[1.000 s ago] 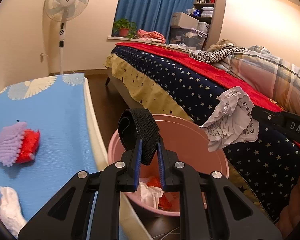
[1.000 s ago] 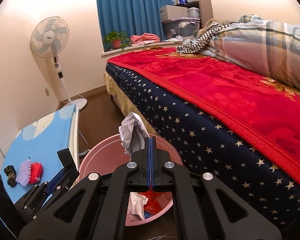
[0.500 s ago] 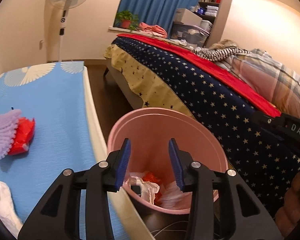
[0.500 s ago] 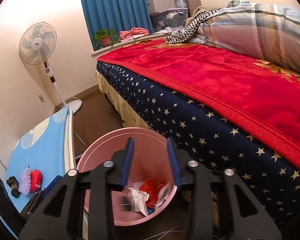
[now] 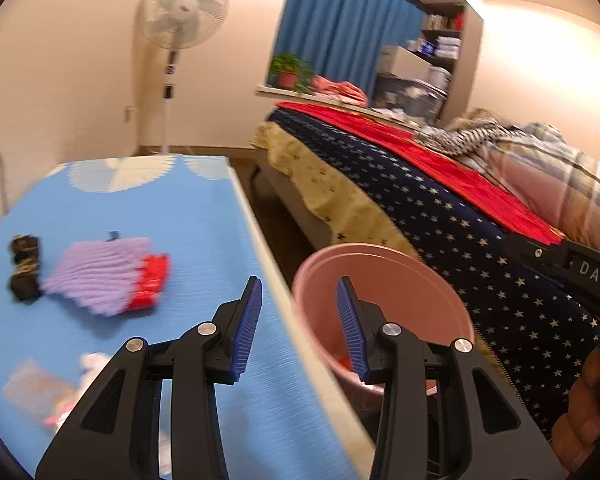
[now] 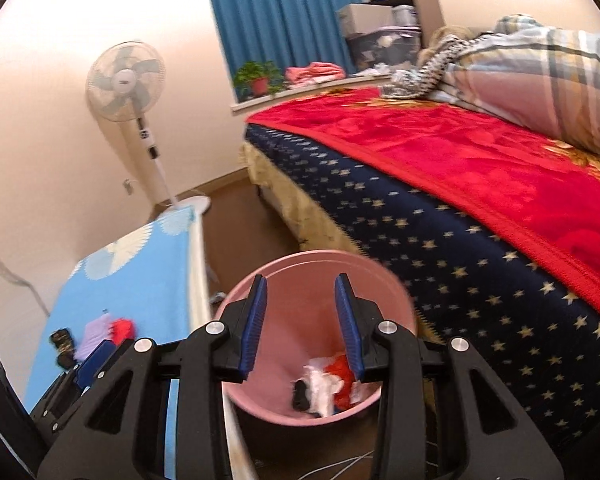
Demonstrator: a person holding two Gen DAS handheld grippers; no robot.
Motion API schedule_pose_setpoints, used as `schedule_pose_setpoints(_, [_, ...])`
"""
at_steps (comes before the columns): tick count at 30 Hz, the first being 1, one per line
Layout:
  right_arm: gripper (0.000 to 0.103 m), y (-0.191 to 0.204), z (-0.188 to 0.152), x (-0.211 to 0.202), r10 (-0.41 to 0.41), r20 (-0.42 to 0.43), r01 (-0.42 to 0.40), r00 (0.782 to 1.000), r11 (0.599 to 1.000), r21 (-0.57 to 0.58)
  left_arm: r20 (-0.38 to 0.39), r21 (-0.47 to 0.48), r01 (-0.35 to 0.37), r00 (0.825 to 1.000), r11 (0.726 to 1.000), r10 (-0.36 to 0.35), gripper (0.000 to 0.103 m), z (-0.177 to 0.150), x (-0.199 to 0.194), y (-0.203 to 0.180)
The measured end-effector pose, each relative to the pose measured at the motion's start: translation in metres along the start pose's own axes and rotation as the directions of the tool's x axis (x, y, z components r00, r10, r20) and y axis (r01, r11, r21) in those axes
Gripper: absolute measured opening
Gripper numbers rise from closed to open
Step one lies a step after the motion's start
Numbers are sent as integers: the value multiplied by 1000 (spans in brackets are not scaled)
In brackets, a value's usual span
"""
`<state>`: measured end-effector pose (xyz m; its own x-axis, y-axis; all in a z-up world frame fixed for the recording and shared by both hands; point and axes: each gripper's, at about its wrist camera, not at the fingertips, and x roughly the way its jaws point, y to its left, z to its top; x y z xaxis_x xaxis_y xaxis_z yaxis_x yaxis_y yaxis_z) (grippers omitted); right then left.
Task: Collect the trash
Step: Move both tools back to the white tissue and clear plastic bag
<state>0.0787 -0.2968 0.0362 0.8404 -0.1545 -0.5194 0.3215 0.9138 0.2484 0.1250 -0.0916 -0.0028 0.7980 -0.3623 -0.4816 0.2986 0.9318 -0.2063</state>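
Note:
A pink bin (image 6: 320,280) stands on the floor between a blue-topped table and the bed, and it also shows in the left wrist view (image 5: 384,280). It holds white, red and black trash (image 6: 328,384). My right gripper (image 6: 302,324) is open and empty above the bin. My left gripper (image 5: 300,328) is open and empty over the table's right edge, beside the bin. On the table lie a purple and red item (image 5: 108,276), a black item (image 5: 24,268) and blurred white scraps (image 5: 88,368).
The blue table (image 5: 160,208) fills the left. The bed with a starred cover (image 6: 440,240) and red blanket (image 6: 480,160) fills the right. A standing fan (image 5: 180,12) is by the far wall. Brown floor lies between table and bed.
Both grippers let go: the black band and the crumpled paper dropped into the bin. The left gripper then swung left toward the table. The right stays over the bin.

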Motion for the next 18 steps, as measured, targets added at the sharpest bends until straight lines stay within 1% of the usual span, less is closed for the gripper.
schedule_pose_setpoints(4, [36, 26, -11, -6, 85, -12, -85, 996, 995, -49, 13, -36, -58, 998, 998, 58, 37, -2, -19, 22])
schedule_pose_setpoints(8, [36, 57, -25, -6, 169, -38, -172, 985, 979, -106, 20, -80, -127, 991, 989, 130, 32, -5, -36, 48])
schedule_pose_setpoints(11, [36, 78, -38, -4, 224, -65, -231, 972, 962, -146, 15, -117, -182, 983, 976, 185, 26, -8, -44, 68])
schedule_pose_setpoints(13, [36, 90, -46, -2, 253, -86, -264, 964, 950, -168, 9, -142, -217, 975, 966, 220, 25, -11, -50, 79])
schedule_pose_setpoints(16, [36, 109, -60, 4, 301, -129, -322, 945, 926, -196, 3, -180, -254, 966, 950, 258, 17, -15, -58, 96])
schedule_pose_setpoints(18, [36, 119, -69, 9, 325, -161, -353, 932, 913, -205, -3, -203, -289, 956, 936, 295, 17, -19, -64, 107])
